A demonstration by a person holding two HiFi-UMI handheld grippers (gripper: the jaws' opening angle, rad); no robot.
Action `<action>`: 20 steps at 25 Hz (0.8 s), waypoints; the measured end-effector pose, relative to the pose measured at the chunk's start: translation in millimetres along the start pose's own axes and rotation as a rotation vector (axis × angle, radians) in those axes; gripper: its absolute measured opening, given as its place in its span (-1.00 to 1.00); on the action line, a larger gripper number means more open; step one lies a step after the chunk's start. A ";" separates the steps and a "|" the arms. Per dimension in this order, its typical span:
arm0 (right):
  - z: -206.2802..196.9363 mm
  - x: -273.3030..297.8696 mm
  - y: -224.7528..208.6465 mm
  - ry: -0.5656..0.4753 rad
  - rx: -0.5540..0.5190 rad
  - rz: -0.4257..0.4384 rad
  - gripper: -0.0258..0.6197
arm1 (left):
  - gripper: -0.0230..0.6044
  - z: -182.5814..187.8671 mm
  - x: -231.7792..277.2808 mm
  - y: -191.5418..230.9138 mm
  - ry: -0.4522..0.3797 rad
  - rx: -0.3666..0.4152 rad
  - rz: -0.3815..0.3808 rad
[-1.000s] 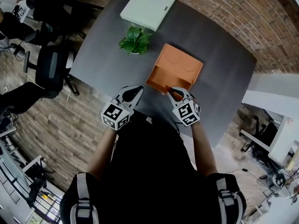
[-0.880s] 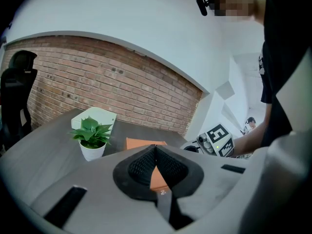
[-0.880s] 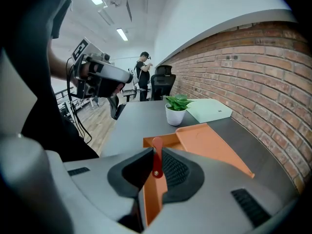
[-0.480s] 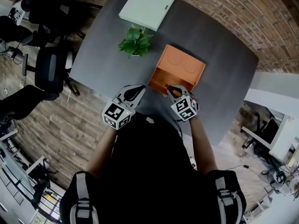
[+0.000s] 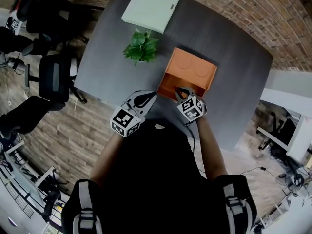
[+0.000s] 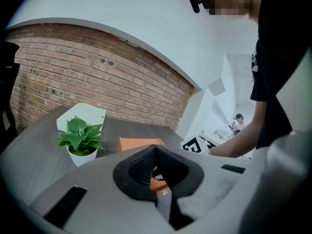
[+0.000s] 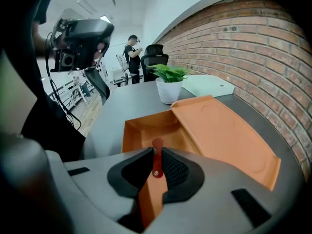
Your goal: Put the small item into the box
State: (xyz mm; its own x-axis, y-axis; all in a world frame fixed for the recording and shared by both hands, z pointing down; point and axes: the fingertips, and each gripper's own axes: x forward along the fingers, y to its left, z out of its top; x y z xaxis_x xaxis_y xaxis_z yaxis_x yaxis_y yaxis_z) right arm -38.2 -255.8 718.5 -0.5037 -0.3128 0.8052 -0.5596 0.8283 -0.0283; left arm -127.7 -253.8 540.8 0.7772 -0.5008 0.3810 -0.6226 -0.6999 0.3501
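Observation:
An orange box (image 5: 170, 84) lies open on the dark table (image 5: 229, 62), its lid (image 5: 193, 68) folded back on the far side. My right gripper (image 5: 181, 91) hangs over the box's near edge, shut on a small reddish-brown strap (image 7: 156, 160) that stands upright between the pads. In the right gripper view the box's hollow (image 7: 148, 129) is just beyond the strap's tip. My left gripper (image 5: 146, 97) is left of the box at the table's near edge, shut with nothing in it. Past its fingertips (image 6: 146, 161) the box (image 6: 139, 144) shows.
A potted plant (image 5: 141, 47) stands left of the box, a flat white box (image 5: 151, 8) at the table's far edge. Office chairs (image 5: 53, 74) stand on the wooden floor to the left. A brick wall (image 7: 243, 38) runs along the table's right side.
My right gripper has sunk and moved forward over the box's near edge, still holding the strap. The left gripper has crept a little towards the box.

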 end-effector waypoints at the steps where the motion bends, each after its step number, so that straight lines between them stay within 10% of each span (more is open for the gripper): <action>1: -2.0 2.9 -1.0 0.010 0.008 -0.004 -0.72 | -0.85 0.2 0.9 -0.5 0.004 0.001 -0.009; 20: -22.4 27.3 -11.8 0.132 0.040 -0.057 -0.72 | -0.85 -6.7 3.4 -7.6 0.047 0.022 -0.097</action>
State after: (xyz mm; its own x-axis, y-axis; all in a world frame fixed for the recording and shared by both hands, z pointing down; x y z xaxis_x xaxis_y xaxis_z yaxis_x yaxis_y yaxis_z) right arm -30.6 -263.7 754.1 -0.3809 -0.2929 0.8770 -0.6122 0.7907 -0.0018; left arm -120.8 -246.8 545.2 0.8282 -0.4058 0.3865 -0.5420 -0.7554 0.3682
